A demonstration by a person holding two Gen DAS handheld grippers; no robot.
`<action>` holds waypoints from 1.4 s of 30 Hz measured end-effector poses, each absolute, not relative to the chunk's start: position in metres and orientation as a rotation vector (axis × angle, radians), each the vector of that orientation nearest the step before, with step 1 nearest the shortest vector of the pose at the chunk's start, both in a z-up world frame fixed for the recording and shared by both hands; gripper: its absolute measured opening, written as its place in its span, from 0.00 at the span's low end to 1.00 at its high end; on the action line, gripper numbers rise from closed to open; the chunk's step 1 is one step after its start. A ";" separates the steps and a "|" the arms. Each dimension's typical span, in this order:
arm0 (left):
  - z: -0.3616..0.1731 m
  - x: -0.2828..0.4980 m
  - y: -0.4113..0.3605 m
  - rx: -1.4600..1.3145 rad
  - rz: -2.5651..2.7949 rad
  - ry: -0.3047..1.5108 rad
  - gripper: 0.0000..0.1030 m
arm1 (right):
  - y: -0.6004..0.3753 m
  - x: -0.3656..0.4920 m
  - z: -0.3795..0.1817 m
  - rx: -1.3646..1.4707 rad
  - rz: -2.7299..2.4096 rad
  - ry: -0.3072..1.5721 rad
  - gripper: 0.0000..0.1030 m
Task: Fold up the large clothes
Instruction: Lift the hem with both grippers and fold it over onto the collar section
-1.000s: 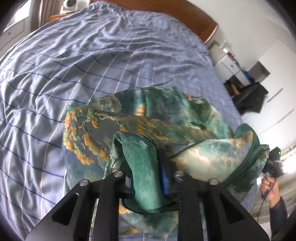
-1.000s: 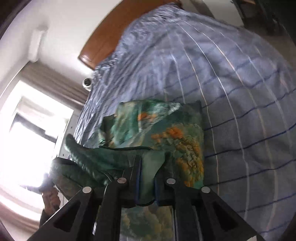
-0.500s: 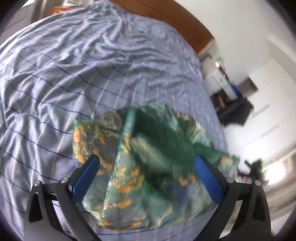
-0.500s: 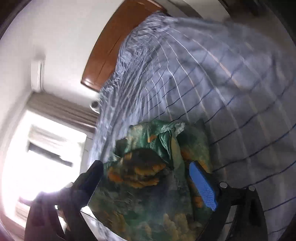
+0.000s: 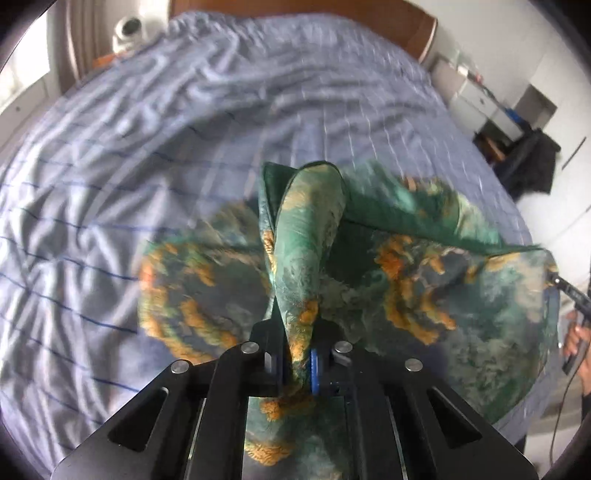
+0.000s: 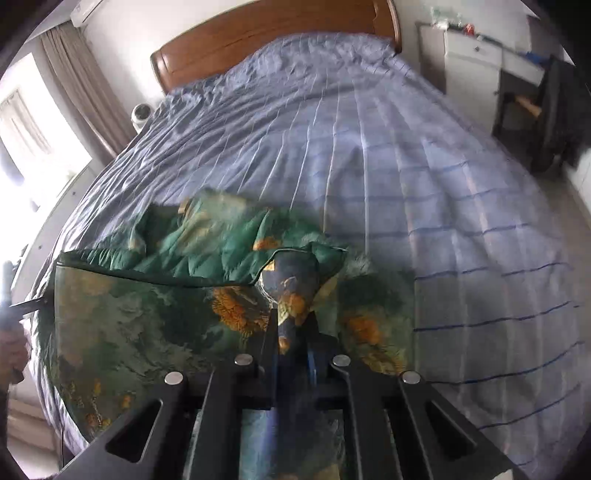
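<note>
A green silky garment with orange tree prints (image 5: 424, 288) lies crumpled near the front of the bed and is stretched between both grippers. My left gripper (image 5: 297, 363) is shut on a bunched fold of it. In the right wrist view the same garment (image 6: 147, 325) spreads to the left, and my right gripper (image 6: 291, 347) is shut on another fold. The far right corner of the cloth reaches the other gripper at the edge of the left wrist view (image 5: 565, 291).
The bed has a wrinkled blue striped sheet (image 6: 406, 155) and a wooden headboard (image 6: 258, 40). A white round device (image 5: 129, 31) sits beside the bed by the curtain. White drawers (image 6: 469, 62) and a dark chair (image 6: 546, 110) stand on the right.
Half a second ago both grippers were open over the dropped garment. Now both have shut on new folds of it and the cloth is pulled taut between them.
</note>
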State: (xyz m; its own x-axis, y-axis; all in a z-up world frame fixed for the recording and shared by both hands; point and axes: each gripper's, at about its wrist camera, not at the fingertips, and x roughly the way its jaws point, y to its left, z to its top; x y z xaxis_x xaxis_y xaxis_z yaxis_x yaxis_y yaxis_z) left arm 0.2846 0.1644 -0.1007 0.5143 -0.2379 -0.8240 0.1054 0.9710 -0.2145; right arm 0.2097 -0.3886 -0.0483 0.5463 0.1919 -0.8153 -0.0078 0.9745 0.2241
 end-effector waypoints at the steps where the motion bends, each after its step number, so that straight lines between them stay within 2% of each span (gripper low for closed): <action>1: -0.092 0.283 0.166 -0.138 -0.192 0.982 0.07 | -0.388 0.207 -0.036 0.179 0.104 0.951 0.10; 6: -0.059 0.291 0.162 -0.092 -0.105 0.804 0.08 | -0.393 0.220 0.025 0.134 0.055 0.783 0.10; 10: -0.075 0.316 0.158 -0.063 -0.009 0.734 0.08 | -0.381 0.252 0.043 0.068 -0.007 0.707 0.10; 13: -0.119 0.340 0.163 -0.090 0.043 0.793 0.08 | -0.369 0.278 0.022 0.020 -0.046 0.711 0.10; 16: -0.158 0.345 0.158 -0.056 0.058 0.835 0.11 | -0.361 0.299 -0.029 -0.019 -0.102 0.791 0.10; 19: -0.179 0.341 0.155 -0.042 0.042 0.821 0.16 | -0.363 0.305 -0.081 -0.031 -0.134 0.861 0.10; 22: -0.189 0.342 0.152 -0.032 0.046 0.795 0.17 | -0.373 0.302 -0.110 0.041 -0.152 0.869 0.10; 32: -0.198 0.339 0.156 -0.086 0.022 0.741 0.18 | -0.375 0.305 -0.134 0.094 -0.148 0.868 0.13; 42: -0.195 0.337 0.158 -0.098 0.016 0.736 0.20 | -0.378 0.305 -0.133 0.120 -0.133 0.874 0.15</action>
